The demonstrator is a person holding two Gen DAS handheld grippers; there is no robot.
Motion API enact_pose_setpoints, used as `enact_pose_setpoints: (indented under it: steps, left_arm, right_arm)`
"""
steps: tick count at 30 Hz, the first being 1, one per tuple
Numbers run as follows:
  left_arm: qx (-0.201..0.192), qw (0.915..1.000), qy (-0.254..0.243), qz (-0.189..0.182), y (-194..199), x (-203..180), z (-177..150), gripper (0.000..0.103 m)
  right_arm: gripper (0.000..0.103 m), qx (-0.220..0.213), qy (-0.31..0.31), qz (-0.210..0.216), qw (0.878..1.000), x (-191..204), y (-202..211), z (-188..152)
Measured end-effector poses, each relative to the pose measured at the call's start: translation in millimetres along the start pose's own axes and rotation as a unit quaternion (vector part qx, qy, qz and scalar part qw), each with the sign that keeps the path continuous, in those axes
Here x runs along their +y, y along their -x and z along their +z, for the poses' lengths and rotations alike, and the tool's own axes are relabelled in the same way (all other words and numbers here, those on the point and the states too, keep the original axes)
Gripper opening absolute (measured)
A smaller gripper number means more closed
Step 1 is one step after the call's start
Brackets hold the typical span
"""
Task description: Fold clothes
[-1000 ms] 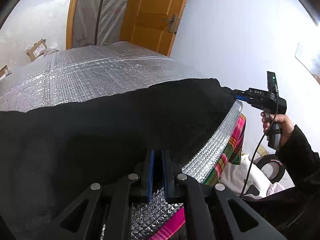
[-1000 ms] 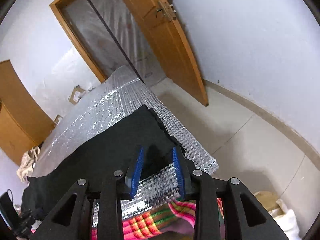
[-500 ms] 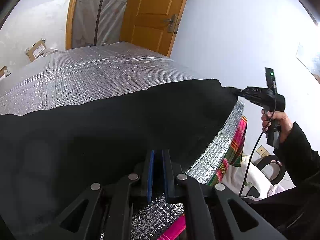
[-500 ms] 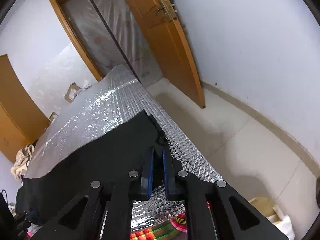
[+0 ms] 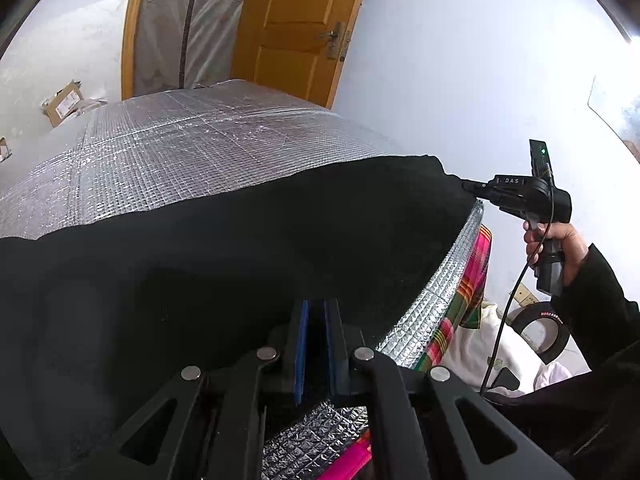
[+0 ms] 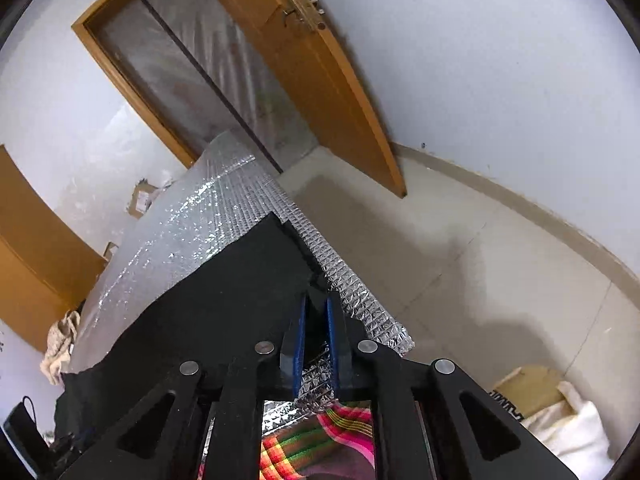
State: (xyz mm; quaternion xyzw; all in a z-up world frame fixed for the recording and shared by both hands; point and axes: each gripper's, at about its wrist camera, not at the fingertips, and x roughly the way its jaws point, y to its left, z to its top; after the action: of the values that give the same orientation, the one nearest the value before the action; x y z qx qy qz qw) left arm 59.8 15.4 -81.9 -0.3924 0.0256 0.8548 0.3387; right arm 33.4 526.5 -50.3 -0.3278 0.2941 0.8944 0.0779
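Black garment (image 5: pixel 248 264) lay spread on foil-covered tabletop (image 5: pixel 192 136); left hand-held gripper (image 5: pixel 316 344) pinched its near edge, right hand-held gripper (image 6: pixel 316 332), jaws just closing, clamped the right corner; best lift both evenly, keeping the edge taut

Both wrist views look close, downward along tongs; share black cloth (image 5: pixel 240 260) on silver mat (image 6: pixel 192 236), apparently opposite corners.

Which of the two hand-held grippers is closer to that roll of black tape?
Right. The right hand-held gripper pinches the black cloth above the tape; the left hand-held gripper grips the cloth farther off.
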Motion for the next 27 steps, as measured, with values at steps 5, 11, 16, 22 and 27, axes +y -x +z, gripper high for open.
enact_pose_setpoints:
  steps: [5, 11, 16, 22, 27]
  left_arm:
    - [0.002, 1.0, 0.002, -0.004, -5.8, 0.2, 1.3, 0.007]
    - [0.002, 1.0, 0.001, -0.005, -5.1, -2.1, 0.9, 0.007]
    - [0.003, 0.9999, -0.007, -0.013, -7.4, -9.8, 1.2, 0.007]
    - [0.005, 0.9995, -0.022, -0.02, -6.9, -19.9, 0.2, 0.007]
    - [0.0, 0.9998, -0.016, -0.011, 3.6, -16.1, -3.8, 0.007]
  right_arm:
    - [0.01, -0.008, 0.02, -0.009, 1.0, 3.3, 1.4, 5.2]
    - [0.013, -0.016, 0.014, -0.033, 0.999, 1.6, 3.4, 10.4]
    - [0.015, -0.053, 0.064, -0.028, 0.996, 27.4, 20.6, 11.6]
    - [0.021, 0.014, 0.159, 0.054, 0.986, 82.2, -12.6, -13.9]
    - [0.015, 0.02, 0.116, 0.051, 0.992, 69.7, -37.0, -3.1]
